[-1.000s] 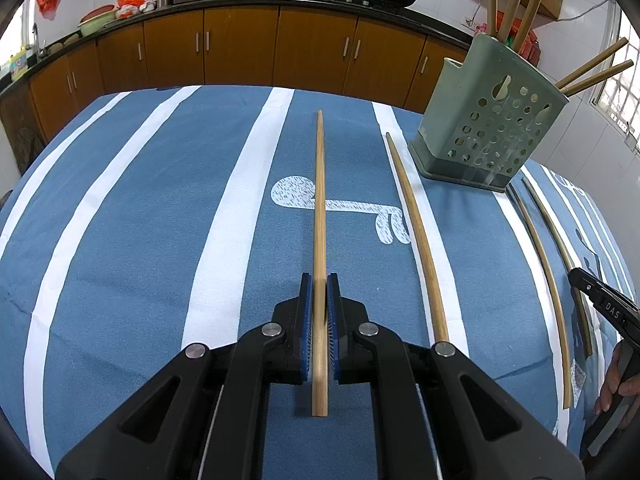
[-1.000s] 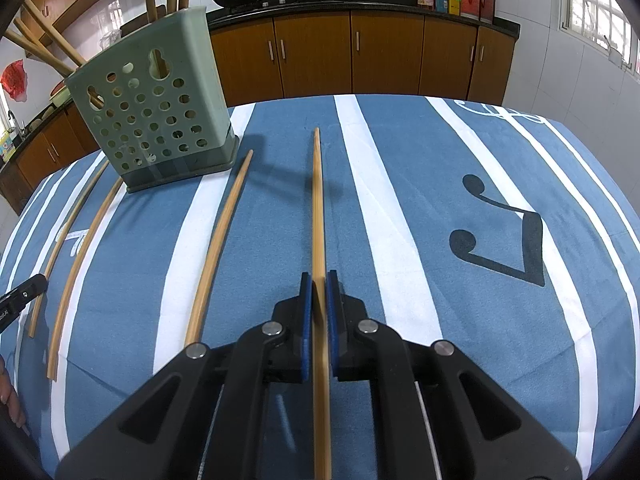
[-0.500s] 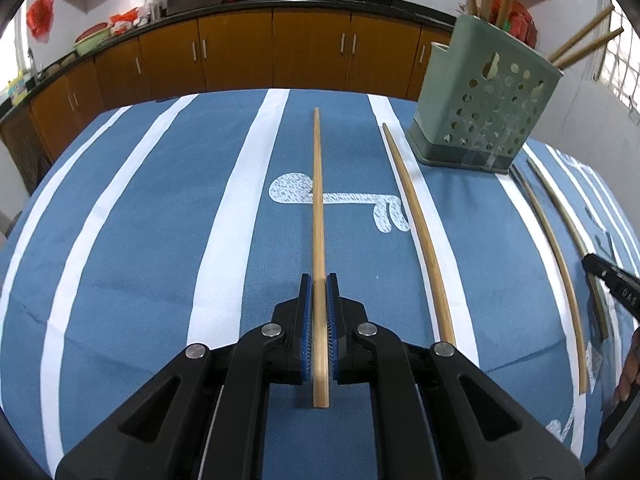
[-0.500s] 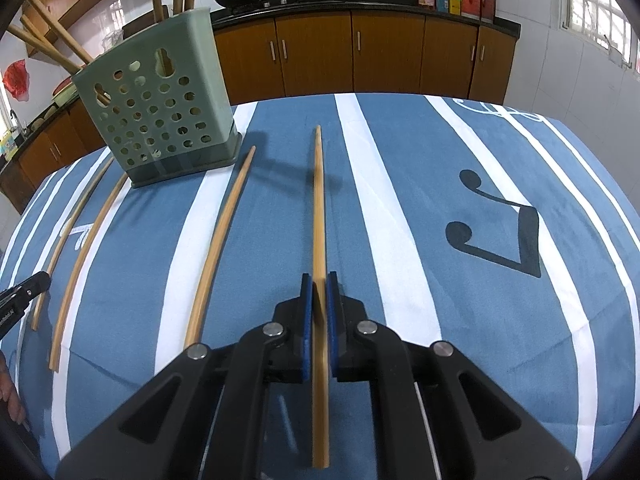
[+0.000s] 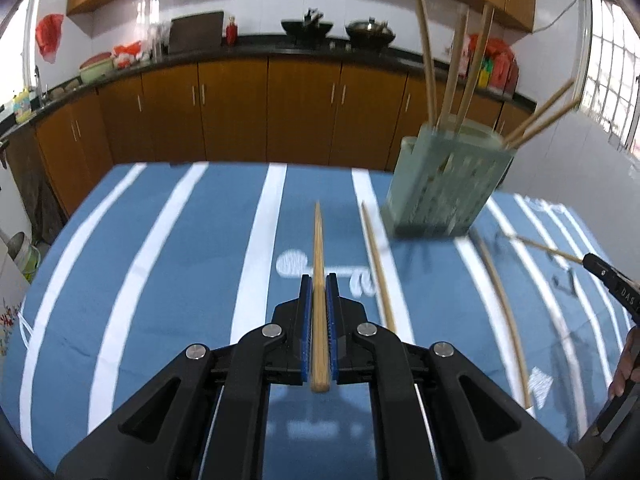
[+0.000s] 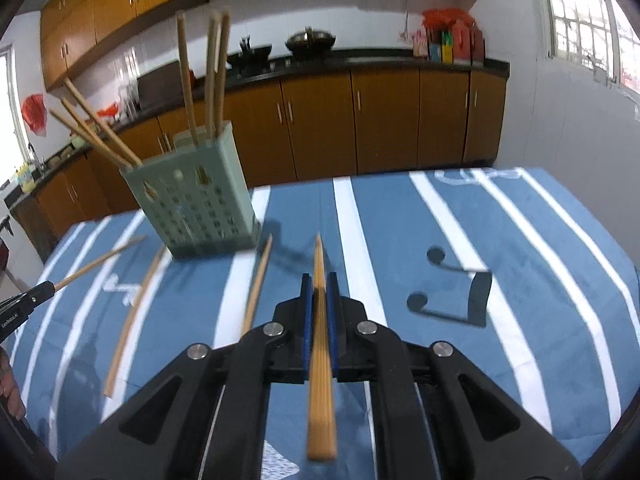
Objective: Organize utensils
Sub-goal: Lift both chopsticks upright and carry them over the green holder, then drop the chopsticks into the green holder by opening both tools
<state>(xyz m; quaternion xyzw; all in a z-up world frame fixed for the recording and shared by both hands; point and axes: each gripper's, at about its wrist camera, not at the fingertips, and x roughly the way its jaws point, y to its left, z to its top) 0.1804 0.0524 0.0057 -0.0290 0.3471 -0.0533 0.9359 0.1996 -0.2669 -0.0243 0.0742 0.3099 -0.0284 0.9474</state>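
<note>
With each gripper clamped on one chopstick, left gripper (image 5: 319, 280) and right gripper (image 6: 319, 280) hold theirs clear above the striped bench (image 5: 180, 264). Step in hand: transfer. Next move, by judgement: tilt each tip down into the green holder (image 6: 192, 208); loose chopsticks (image 5: 378, 268) remain.

A blue cloth with white stripes (image 5: 160, 264) covers the table across the lower half of both views, printed with a dark music note (image 6: 456, 292) at right. Behind it, brown cabinets (image 5: 240, 112) line the wall under a black counter. Two dark woks (image 5: 336, 28) sit at upper centre. A red bag (image 5: 50, 36) hangs at upper left; a window (image 6: 584, 20) fills the upper right.
</note>
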